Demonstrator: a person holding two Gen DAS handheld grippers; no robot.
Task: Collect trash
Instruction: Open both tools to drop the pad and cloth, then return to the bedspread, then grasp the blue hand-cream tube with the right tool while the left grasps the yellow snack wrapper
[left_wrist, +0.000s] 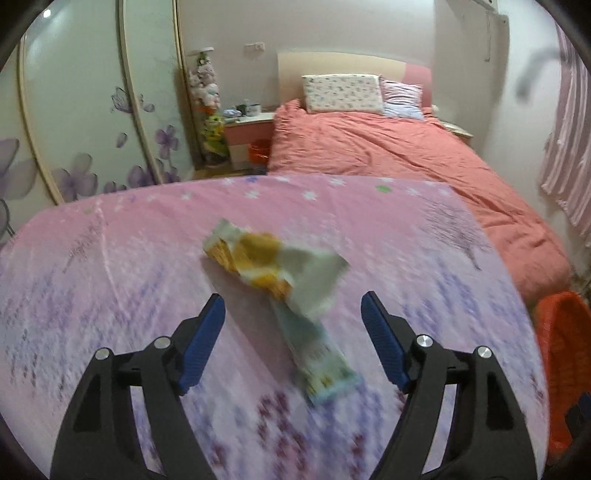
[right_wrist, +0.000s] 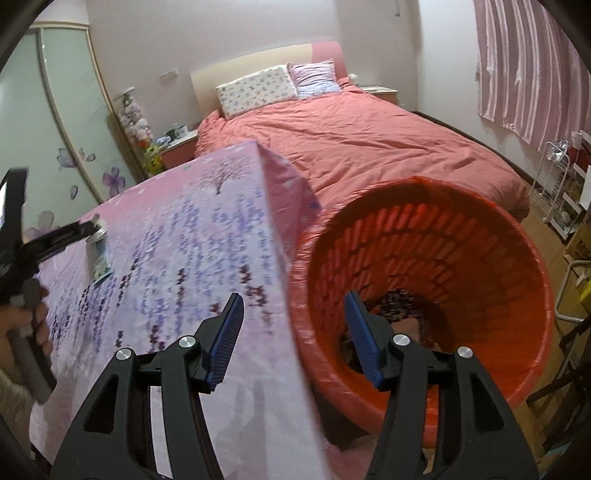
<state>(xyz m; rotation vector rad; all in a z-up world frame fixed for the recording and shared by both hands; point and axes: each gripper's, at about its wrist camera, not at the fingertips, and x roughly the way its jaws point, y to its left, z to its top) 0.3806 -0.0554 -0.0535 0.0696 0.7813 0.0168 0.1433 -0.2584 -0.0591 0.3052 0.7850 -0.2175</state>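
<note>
Pink floral cloth (left_wrist: 110, 258) is used as landmark: crumpled yellow-white wrappers (left_wrist: 273, 266) lie on it, just ahead of the wide-open, empty left gripper (left_wrist: 291, 317). Right gripper (right_wrist: 293, 314), parted and empty, is held over the cloth's edge beside the red basket (right_wrist: 517, 295).

A table draped in a pink cloth (left_wrist: 110, 258) printed with purple flowers and a bare tree carries the litter — a crumpled yellow-and-white wrapper (left_wrist: 266, 264) near its middle, and touching it at about 5 o'clock, a long pale-blue wrapper (left_wrist: 317, 354) lying flat. In the right wrist view a small can (right_wrist: 98, 254) stands on the cloth at 9 o'clock. On the floor beside the table's corner stands a red basket (right_wrist: 517, 258) — dark scraps lie in its bottom.
</note>
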